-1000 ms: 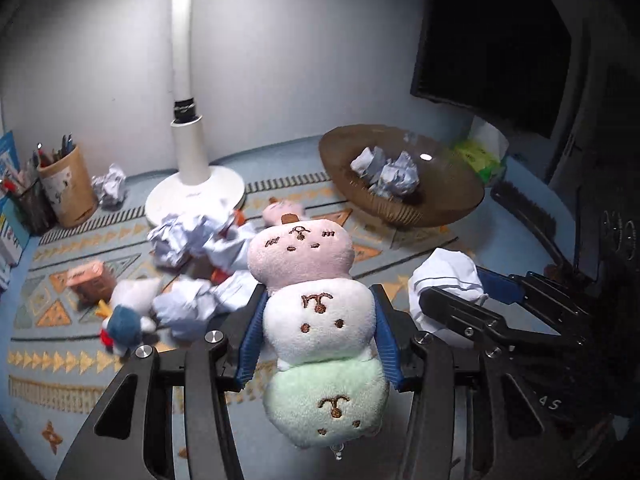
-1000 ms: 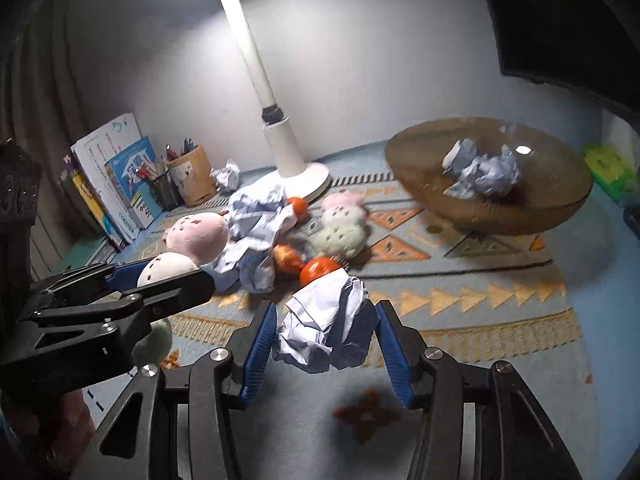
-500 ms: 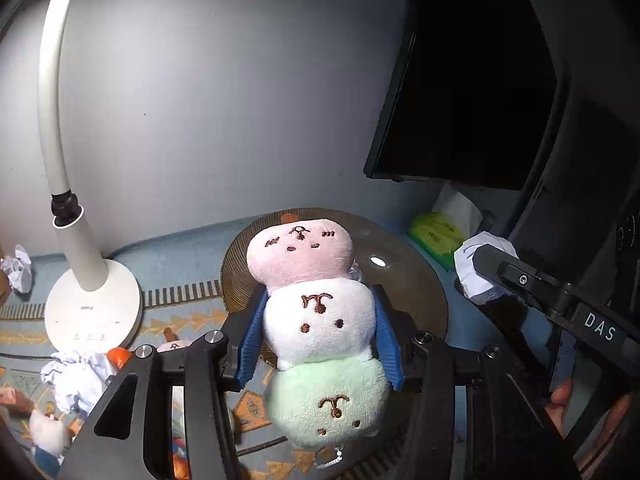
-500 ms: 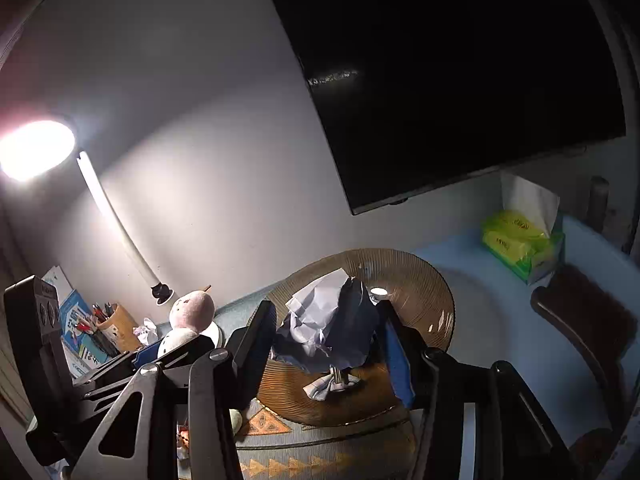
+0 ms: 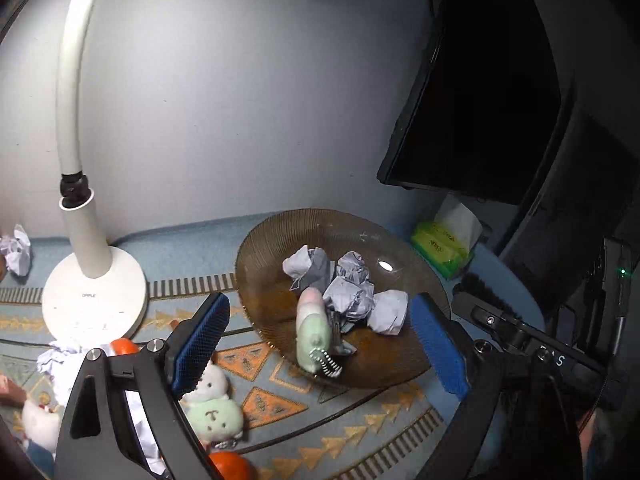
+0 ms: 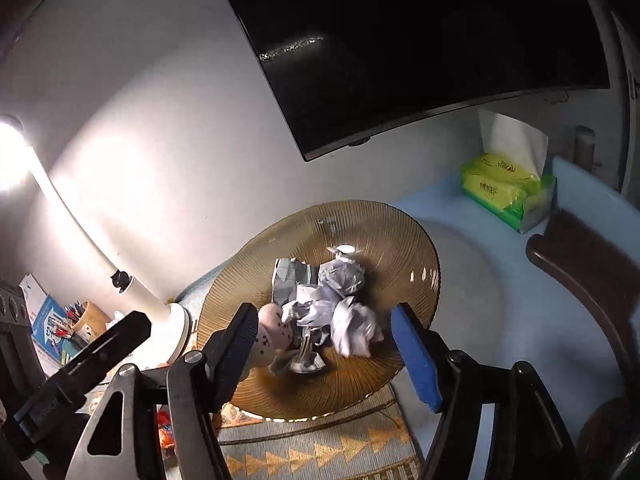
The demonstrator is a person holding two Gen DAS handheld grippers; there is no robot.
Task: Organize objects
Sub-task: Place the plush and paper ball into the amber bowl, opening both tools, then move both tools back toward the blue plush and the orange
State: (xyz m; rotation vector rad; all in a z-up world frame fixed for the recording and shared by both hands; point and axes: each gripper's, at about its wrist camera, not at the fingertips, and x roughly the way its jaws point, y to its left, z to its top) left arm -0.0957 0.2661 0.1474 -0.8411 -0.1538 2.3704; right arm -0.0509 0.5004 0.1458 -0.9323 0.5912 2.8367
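A brown ribbed glass bowl [image 5: 280,240] [image 6: 400,232] holds several crumpled paper balls [image 5: 352,284] [image 6: 340,276] and a three-part plush toy [image 5: 314,330] [image 6: 268,332] in pink, white and green, lying on its side. My left gripper [image 5: 320,334] is open and empty just above the bowl. My right gripper [image 6: 324,342] is open and empty over the bowl too; a white paper ball [image 6: 356,332] lies below it.
A white desk lamp [image 5: 94,292] stands left of the bowl. A second plush [image 5: 212,404], oranges [image 5: 230,464] and crumpled paper [image 5: 60,360] lie on the patterned mat. A green tissue pack [image 5: 440,246] [image 6: 504,188] and a dark monitor [image 6: 400,40] are at the right. A pen cup [image 6: 86,316] stands far left.
Both grippers have opened over the bowl. The plush toy left my left gripper and the paper ball left my right gripper; both now lie in the bowl.
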